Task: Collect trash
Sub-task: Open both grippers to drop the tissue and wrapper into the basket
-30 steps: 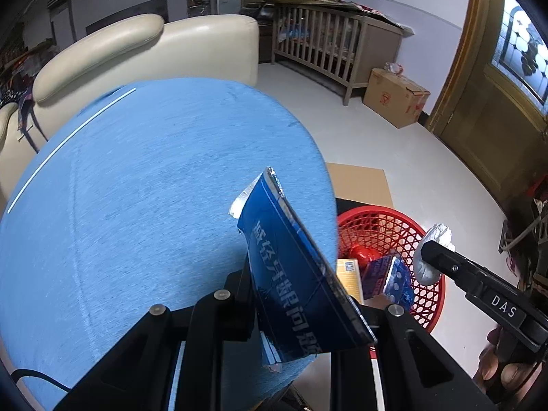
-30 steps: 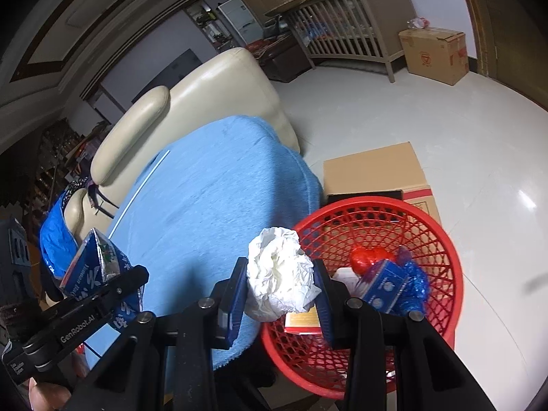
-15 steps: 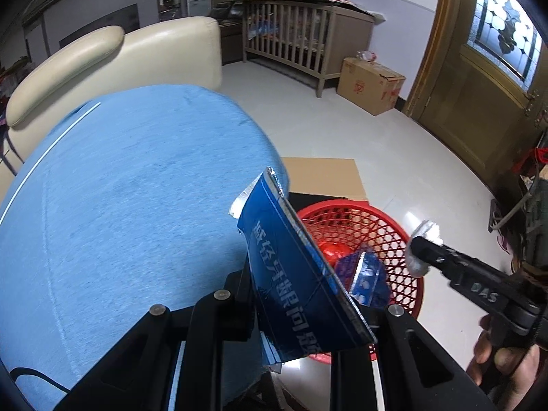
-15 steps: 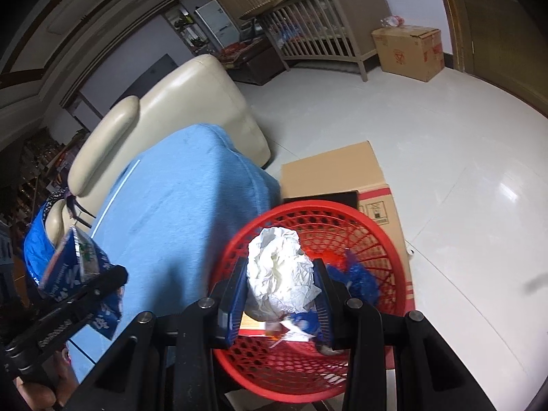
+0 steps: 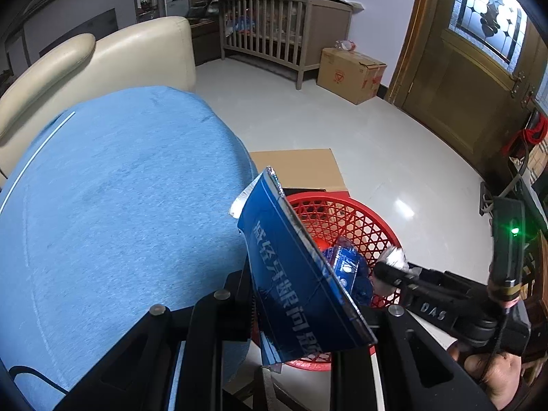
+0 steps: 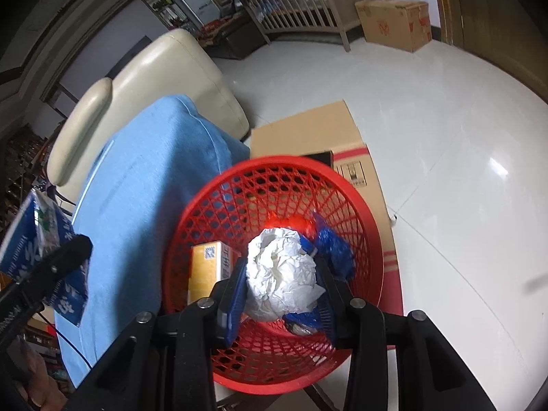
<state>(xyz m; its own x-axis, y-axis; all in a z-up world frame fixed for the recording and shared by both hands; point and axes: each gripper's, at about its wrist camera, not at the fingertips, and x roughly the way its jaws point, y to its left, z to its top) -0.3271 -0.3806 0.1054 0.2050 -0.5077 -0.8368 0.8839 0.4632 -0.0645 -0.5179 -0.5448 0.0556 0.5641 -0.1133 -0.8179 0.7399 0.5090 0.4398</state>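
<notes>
My right gripper (image 6: 282,284) is shut on a crumpled white paper ball (image 6: 282,279) and holds it directly above the red mesh basket (image 6: 356,202). The basket holds an orange box (image 6: 207,267), a blue wrapper (image 6: 334,250) and something red. My left gripper (image 5: 308,304) is shut on a flattened blue carton (image 5: 294,274) at the edge of the blue-covered table (image 5: 120,205), beside the basket (image 5: 363,219). The right gripper (image 5: 390,269) with the paper ball shows in the left wrist view. The carton (image 6: 37,246) shows at the left of the right wrist view.
A flat cardboard box (image 6: 315,133) lies on the white tiled floor behind the basket. A cream sofa (image 5: 102,65) stands behind the table. A wooden crib (image 5: 284,30) and a cardboard box (image 5: 351,75) stand at the far wall, a wooden door (image 5: 462,78) at right.
My right gripper moved with the paper ball from beside the basket rim to over the basket's middle. My left gripper with the carton moved toward the basket.
</notes>
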